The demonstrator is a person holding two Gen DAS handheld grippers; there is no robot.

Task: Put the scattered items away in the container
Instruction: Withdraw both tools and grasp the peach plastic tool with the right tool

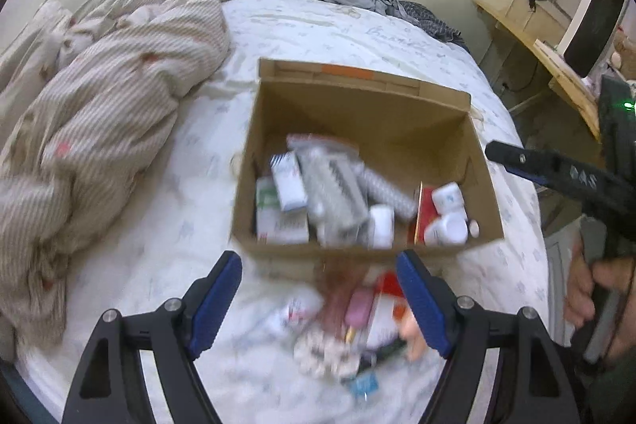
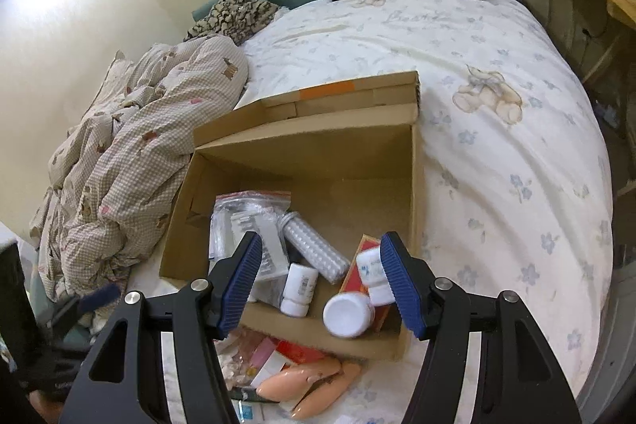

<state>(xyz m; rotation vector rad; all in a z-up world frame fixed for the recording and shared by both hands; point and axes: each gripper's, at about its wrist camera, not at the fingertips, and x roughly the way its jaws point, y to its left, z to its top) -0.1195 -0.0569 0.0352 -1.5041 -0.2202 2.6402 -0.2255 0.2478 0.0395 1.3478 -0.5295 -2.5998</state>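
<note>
Surface: bed (image 2: pixel 497 153) with white floral sheet; cream wall behind; crumpled checked duvet (image 2: pixel 131 161) at 9 o'clock of the box.
Container: open cardboard box (image 2: pixel 302 161) on the sheet, flaps folded back at its 12 o'clock side, orange tape on the flap.
Box contents: zip bag (image 2: pixel 242 209), ribbed clear tube (image 2: pixel 314 249), white bottles (image 2: pixel 298 289), red carton (image 2: pixel 357 265), white cartons (image 1: pixel 288 181); all lie loose on the box floor.
Scattered items: blurred pile (image 1: pixel 349 324) on the sheet just outside the box's near wall, at 6 o'clock; includes peach-coloured pieces (image 2: pixel 310 380), a pink packet, a red-and-white carton, a blue-printed sachet. Finer detail cannot be told.
Left gripper (image 1: pixel 320 301): released, blue pads spread wide, nothing between them; hangs above the pile.
Right gripper (image 2: pixel 320 281): released, pads wide apart, empty; poised over the box's near edge, above the bottles.
Periphery: hand (image 1: pixel 588 289) on the right tool's handle at 3 o'clock in the left view; clothes heaped at the bed's 12 o'clock end.
</note>
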